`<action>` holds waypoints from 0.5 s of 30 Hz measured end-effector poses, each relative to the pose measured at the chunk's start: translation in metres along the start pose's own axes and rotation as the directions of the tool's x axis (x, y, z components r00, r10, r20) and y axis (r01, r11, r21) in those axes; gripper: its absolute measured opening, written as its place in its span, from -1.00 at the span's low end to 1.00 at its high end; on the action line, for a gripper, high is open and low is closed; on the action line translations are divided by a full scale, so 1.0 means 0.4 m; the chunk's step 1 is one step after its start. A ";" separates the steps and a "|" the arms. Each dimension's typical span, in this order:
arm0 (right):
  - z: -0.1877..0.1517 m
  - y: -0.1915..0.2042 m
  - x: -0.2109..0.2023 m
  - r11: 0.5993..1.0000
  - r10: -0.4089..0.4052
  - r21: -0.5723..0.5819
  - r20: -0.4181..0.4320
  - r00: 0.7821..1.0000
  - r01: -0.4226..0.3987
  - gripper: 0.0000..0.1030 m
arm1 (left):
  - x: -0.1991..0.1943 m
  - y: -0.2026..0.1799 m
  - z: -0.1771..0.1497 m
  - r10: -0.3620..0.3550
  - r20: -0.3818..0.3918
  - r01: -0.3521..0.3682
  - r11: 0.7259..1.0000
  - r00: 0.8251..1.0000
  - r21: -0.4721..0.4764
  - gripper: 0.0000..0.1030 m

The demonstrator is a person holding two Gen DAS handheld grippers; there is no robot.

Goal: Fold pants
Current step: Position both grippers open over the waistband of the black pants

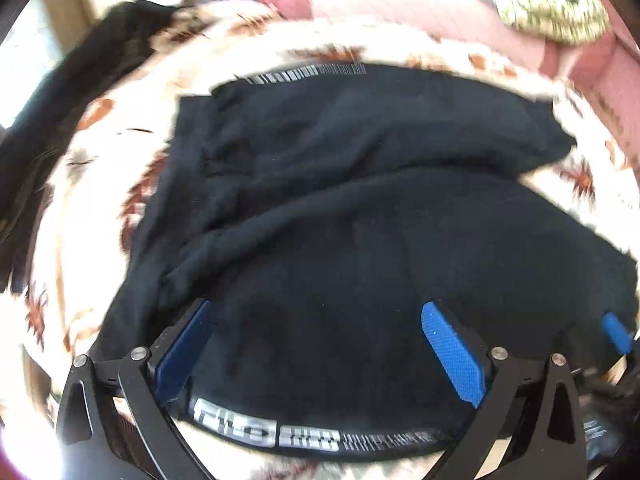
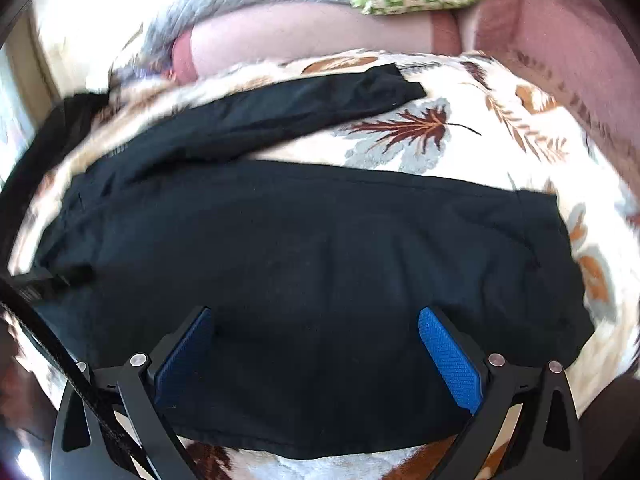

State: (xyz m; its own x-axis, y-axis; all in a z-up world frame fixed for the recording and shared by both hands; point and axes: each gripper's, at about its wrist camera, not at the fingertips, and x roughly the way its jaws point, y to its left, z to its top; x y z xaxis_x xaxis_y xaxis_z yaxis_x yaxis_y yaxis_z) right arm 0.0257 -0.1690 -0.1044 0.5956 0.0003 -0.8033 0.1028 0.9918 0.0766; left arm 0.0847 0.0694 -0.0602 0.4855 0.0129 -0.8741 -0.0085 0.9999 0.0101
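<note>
Hovering both tongs, left (image 1: 316,344) and right (image 2: 314,344), wide open and empty over the pants (image 2: 300,240), which lie lengthwise along the bed's (image 2: 500,128) near edge, waistband nearer left.

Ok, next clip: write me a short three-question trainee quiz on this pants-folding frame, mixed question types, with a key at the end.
1. True or false: the left gripper has its jaws closed on the waistband.
2. Multiple choice: the black pants lie on a) a bare wooden table, b) a leaf-print blanket, c) a tiled floor.
3. Short answer: in the right wrist view, how do the right gripper jaws stand, and is any cloth pinched between them?

Key:
1. False. The jaws stand wide apart, over the waistband with its silver lettering.
2. b.
3. Wide open over the black cloth, with nothing pinched.
</note>
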 end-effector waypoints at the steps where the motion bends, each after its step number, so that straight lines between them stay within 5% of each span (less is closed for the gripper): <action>1: -0.002 0.012 0.001 0.999 -0.023 -0.036 -0.004 1.000 0.023 1.00 | -0.030 0.001 -0.002 -0.006 0.022 0.006 1.000 1.000 -0.013 1.00; 4: -0.009 0.003 -0.004 1.000 -0.025 -0.010 -0.001 1.000 0.025 1.00 | -0.118 -0.017 -0.004 -0.033 0.105 0.035 0.999 0.994 -0.022 1.00; 10: -0.015 0.005 -0.005 0.999 -0.039 -0.008 -0.001 0.999 0.039 1.00 | -0.248 -0.075 0.037 -0.040 0.218 -0.001 0.983 0.975 0.183 1.00; 15: -0.016 0.011 -0.004 0.998 -0.063 -0.007 0.025 0.998 0.063 1.00 | -0.297 -0.044 0.034 -0.032 0.305 0.013 0.998 0.952 0.062 1.00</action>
State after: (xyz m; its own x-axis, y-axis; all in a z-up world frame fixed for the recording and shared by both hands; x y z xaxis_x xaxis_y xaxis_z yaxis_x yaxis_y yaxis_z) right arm 0.0202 -0.1636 -0.1068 0.6080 -0.0650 -0.7913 0.1344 0.9907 0.0219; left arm 0.0392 0.0503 0.0500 0.7290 -0.0185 -0.6843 0.0518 0.9983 0.0283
